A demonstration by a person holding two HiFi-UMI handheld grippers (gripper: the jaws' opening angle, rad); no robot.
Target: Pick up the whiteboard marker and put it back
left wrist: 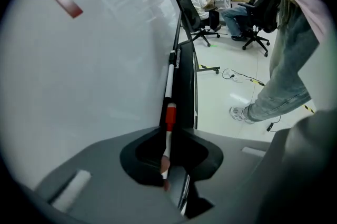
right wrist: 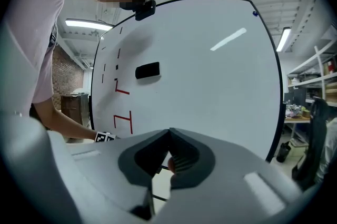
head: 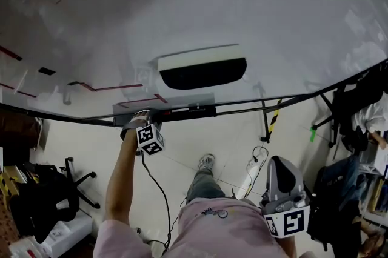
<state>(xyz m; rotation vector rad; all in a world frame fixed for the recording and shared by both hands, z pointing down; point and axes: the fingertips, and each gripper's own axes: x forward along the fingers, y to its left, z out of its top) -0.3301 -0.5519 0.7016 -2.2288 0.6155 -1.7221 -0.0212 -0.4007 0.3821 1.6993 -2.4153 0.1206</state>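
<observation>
The whiteboard marker (left wrist: 170,115), white with a red band, lies along the black tray (left wrist: 185,81) at the whiteboard's (left wrist: 95,60) lower edge. In the left gripper view its near end runs between the jaws of my left gripper (left wrist: 167,138), which close tight on it. In the head view my left gripper (head: 136,120) sits at the tray (head: 188,109), pointing steeply down; the marker itself is hidden there. My right gripper (head: 284,181) hangs low at the right, away from the board. In the right gripper view its tips (right wrist: 168,132) meet with nothing between them.
A black eraser (head: 203,69) clings to the middle of the board, with red lines (head: 109,88) drawn to its left. The board's stand leg (head: 267,123) and a cable (head: 257,157) are on the floor. Seated people and office chairs (left wrist: 202,12) fill the room behind.
</observation>
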